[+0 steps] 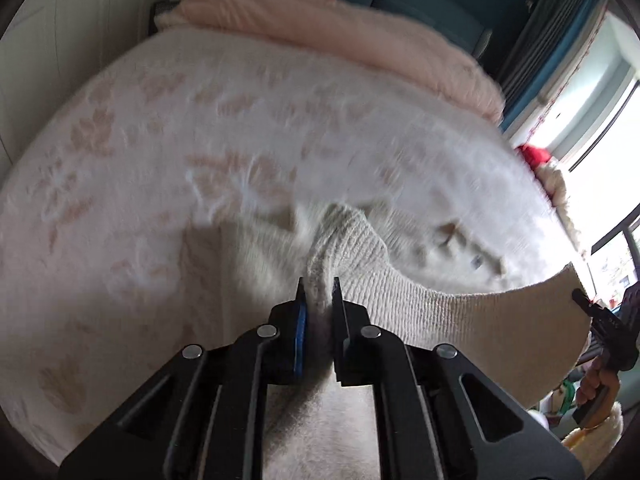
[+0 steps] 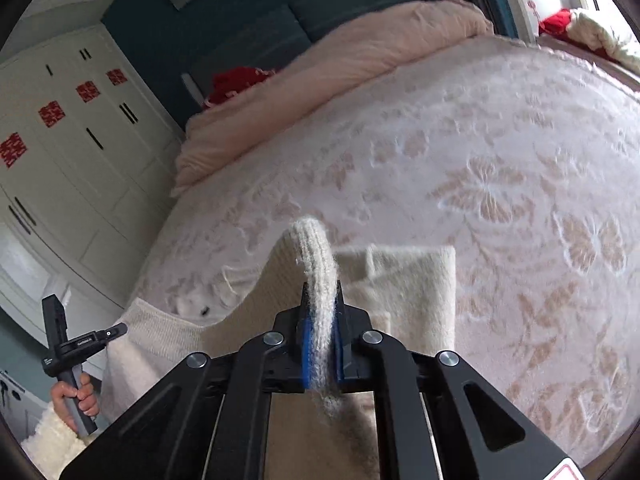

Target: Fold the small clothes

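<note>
A cream knitted garment [image 1: 404, 288] hangs stretched between my two grippers above the bed. My left gripper [image 1: 319, 288] is shut on its ribbed edge, and the knit runs off to the right toward the other gripper [image 1: 600, 320], held in a hand. In the right wrist view my right gripper [image 2: 321, 292] is shut on a ribbed fold of the same garment [image 2: 416, 292], which arches above the jaws. The rest of the cloth drapes down to the left, toward the other gripper [image 2: 72, 344]. A small dark mark [image 2: 205, 311] shows on a white part.
A white bedspread with a beige flower pattern [image 2: 480, 184] covers the bed. A pink blanket [image 2: 360, 60] lies rolled at the far end with something red [image 2: 236, 80] behind it. White wardrobes [image 2: 68, 152] stand at the left, a window [image 1: 600, 128] at the right.
</note>
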### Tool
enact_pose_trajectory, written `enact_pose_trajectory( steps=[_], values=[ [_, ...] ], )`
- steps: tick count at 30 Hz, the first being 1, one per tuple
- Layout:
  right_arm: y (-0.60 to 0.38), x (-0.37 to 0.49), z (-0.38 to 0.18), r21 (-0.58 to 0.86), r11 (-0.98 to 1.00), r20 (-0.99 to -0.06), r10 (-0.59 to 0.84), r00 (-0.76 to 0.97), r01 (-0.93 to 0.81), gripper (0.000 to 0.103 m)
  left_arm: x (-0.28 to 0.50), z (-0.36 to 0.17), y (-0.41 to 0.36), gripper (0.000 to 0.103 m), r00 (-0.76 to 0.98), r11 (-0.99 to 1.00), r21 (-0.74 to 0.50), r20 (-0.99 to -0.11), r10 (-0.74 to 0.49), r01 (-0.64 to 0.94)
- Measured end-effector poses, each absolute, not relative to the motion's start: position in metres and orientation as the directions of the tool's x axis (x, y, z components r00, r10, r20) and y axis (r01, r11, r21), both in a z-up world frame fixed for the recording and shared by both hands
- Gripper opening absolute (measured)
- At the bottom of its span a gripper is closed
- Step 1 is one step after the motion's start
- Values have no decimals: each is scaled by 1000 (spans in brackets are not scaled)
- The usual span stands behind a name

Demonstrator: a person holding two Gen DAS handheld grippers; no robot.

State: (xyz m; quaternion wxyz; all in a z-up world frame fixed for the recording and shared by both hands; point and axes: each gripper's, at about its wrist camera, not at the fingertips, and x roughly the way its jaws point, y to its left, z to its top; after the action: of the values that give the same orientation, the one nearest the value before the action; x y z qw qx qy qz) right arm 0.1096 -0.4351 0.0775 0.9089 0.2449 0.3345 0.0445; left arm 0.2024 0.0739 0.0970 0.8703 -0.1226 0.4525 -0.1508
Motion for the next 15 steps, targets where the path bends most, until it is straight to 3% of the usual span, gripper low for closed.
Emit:
enact_pose_trajectory(
  steps=[4,7,13,15],
  values=[
    [-451,125,124,486,872,-499,218,839,63,8,224,159,76,9,641,926,-345,-679,-358,153],
    [-465,159,107,472,873,-543,173,822,128,8,257,159,74,9,643,942,-315,-698,-314,118],
    [-471,221,-11,393,879,-760,143,634,272,8,313,46,53,9,485,982,-185,-857,-173,25],
    [-465,226,-27,357,891,-789,126,601,281,8,316,8,47,9,431,992,-122,-894,-118,18]
  ],
)
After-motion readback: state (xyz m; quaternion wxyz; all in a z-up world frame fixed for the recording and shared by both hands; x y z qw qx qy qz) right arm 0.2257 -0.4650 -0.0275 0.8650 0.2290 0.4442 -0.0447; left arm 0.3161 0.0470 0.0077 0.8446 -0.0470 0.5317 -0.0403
